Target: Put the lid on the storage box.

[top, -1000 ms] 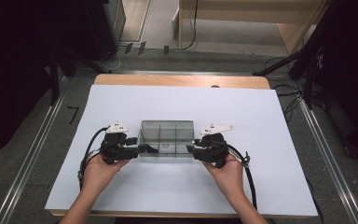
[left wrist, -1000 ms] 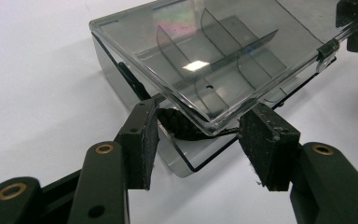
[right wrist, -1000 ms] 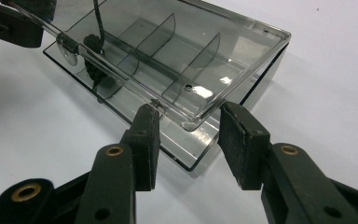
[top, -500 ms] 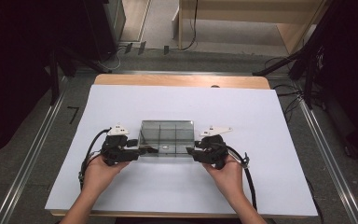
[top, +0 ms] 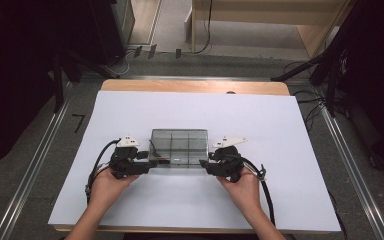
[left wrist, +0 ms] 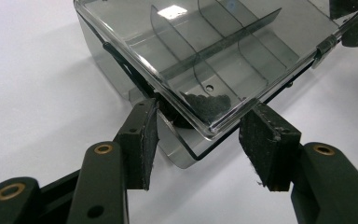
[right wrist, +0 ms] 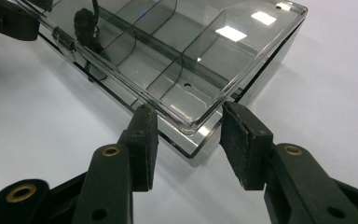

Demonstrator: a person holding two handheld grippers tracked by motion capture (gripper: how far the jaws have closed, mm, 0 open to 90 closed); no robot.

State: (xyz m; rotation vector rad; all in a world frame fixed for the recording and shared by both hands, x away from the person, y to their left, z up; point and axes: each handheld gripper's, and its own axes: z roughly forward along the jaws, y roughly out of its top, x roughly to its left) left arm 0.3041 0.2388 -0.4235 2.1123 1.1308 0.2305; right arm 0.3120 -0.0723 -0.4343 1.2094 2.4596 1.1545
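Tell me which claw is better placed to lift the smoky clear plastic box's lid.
Left, probably: the left claw has the smoky clear plastic box's lid corner deeper between its open pads; the right claw straddles only the corner's tip.

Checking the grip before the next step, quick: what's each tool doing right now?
Left tool: open, jaws either side of a near corner of the clear lidded box, not pressing it.
Right tool: open, straddling the box's other near corner.

I note little change across frames. Left hand-held gripper (top: 147, 162) and right hand-held gripper (top: 206, 165) sit slightly closer together at ends of clear compartment box (top: 179, 146). I see right jaws marginally wider. Corners sit between pads, unclamped.
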